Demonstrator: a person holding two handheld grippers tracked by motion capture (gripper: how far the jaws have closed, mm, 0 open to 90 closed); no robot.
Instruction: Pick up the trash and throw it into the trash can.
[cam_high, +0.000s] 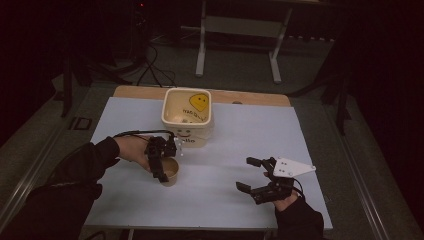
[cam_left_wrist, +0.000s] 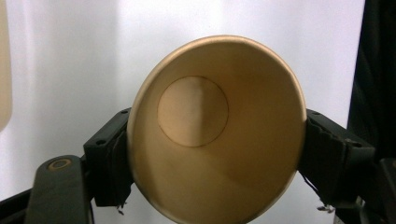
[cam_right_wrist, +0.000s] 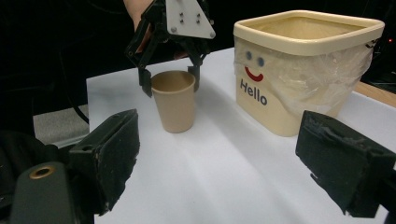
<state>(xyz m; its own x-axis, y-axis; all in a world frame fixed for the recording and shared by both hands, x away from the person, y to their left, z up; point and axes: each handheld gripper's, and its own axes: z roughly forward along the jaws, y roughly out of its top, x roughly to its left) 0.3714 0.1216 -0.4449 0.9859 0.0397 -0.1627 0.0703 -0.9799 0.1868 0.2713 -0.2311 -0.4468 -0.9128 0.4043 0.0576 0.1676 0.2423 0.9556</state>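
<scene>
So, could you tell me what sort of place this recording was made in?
Probably a lab or studio set up for recording: a table with a white top stands in a dark room, cables trail over the floor behind it, and a metal frame stand is further back.

High view looks down from above; both claw cameras sit close, sharing the cup, seemingly upright.

Dim, dark surroundings; soft, grainy pictures

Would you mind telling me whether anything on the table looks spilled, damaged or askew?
Nothing spilled: the paper cup stands upright and empty. The one oddity is the crumpled plastic film hanging loosely over the front of the cream bin.
</scene>
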